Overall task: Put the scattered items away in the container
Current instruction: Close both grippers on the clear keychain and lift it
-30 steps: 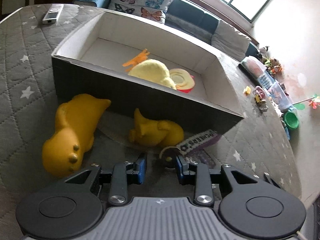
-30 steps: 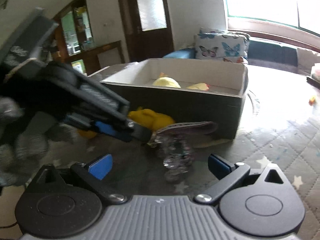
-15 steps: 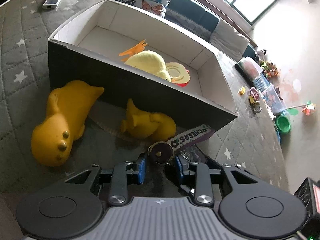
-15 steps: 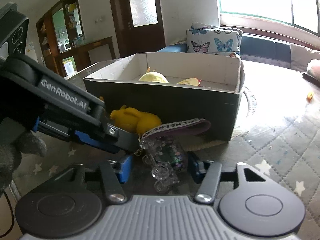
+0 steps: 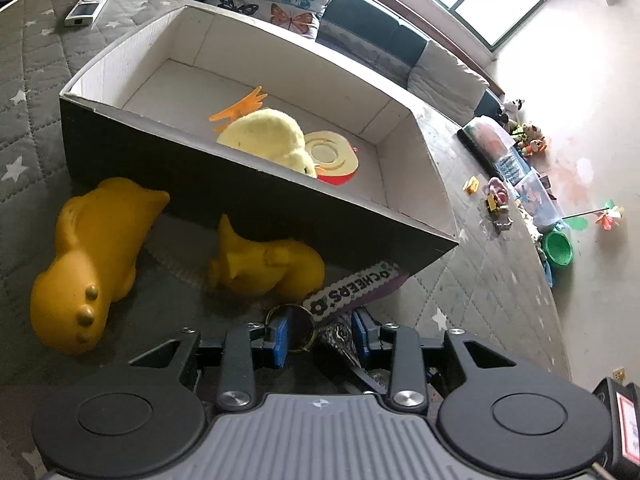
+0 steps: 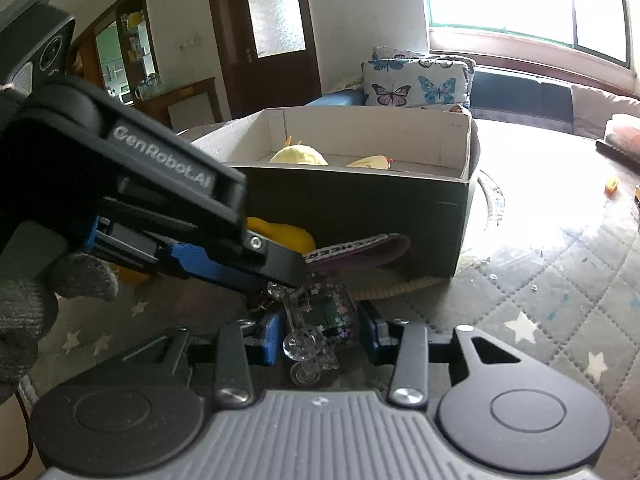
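Observation:
A black cardboard box (image 5: pixel 248 200) with a white inside holds a yellow plush (image 5: pixel 264 136) and a red and cream disc (image 5: pixel 332 156). Two yellow rubber toys, a large one (image 5: pixel 92 256) and a small one (image 5: pixel 268 264), lie in front of it. A keychain with a purple "CHEERS" strap (image 5: pixel 352 288), a metal ring and a clear charm (image 6: pixel 324 312) lies by the box. My left gripper (image 5: pixel 320 336) has its jaws around the ring and strap end. My right gripper (image 6: pixel 320 336) is shut on the clear charm. The left gripper body (image 6: pixel 160 200) shows in the right wrist view.
A grey quilted star-patterned cover (image 5: pixel 480 280) lies under everything. A white remote (image 5: pixel 88 6) lies at the far left. Small toys (image 5: pixel 496 204) and a green bowl (image 5: pixel 558 248) sit at the right edge. A butterfly cushion (image 6: pixel 416 84) and sofa stand behind the box.
My right gripper has closed from wide open onto the clear charm. My left gripper has moved in on the ring, and the keychain has lifted slightly.

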Demonstrator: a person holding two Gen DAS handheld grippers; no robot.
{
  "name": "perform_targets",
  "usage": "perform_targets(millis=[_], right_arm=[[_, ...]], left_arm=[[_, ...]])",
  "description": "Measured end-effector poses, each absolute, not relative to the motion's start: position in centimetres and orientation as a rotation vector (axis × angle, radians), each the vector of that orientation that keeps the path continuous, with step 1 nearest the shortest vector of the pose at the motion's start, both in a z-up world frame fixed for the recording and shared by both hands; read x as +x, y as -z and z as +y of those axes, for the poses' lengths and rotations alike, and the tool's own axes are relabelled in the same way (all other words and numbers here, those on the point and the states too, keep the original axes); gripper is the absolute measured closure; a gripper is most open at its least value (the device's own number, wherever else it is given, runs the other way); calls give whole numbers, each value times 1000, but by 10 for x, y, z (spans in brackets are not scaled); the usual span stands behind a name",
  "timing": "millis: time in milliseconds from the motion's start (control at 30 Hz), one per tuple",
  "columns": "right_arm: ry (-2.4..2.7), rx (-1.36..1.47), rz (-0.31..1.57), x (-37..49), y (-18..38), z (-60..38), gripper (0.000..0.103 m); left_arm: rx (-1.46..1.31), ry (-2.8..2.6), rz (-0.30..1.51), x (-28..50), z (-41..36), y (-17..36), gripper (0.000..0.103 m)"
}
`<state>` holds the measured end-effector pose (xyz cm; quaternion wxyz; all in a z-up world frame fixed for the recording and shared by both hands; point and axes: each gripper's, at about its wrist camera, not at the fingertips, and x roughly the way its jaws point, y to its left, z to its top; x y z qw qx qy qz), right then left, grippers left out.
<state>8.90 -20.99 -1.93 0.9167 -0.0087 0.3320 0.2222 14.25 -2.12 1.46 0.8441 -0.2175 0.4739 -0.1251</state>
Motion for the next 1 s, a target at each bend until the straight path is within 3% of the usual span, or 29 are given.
perform_targets(millis=[533,633,700,800,933,1000], right_arm=[[-441,-3,676,84,19,-209,65],[-438,8,674,83,19,-211,66],[-434,16,672,81,18,-212,66],[-433,32,671,80,18,-216,66],[-432,36,671,78,18,-218,66],[-433,31,670,78,18,-217,66]], left_arm=[[-590,209,937,140,-19,-8,64],[-558,221,920,137,-22,-8,71],[-536,229,909,136,-24,-7,82],[-541,249,917,137,-22,-7,83],[-487,287,925,137,-27,-12,78],[-476,293,925,138,-29,-13,70]])
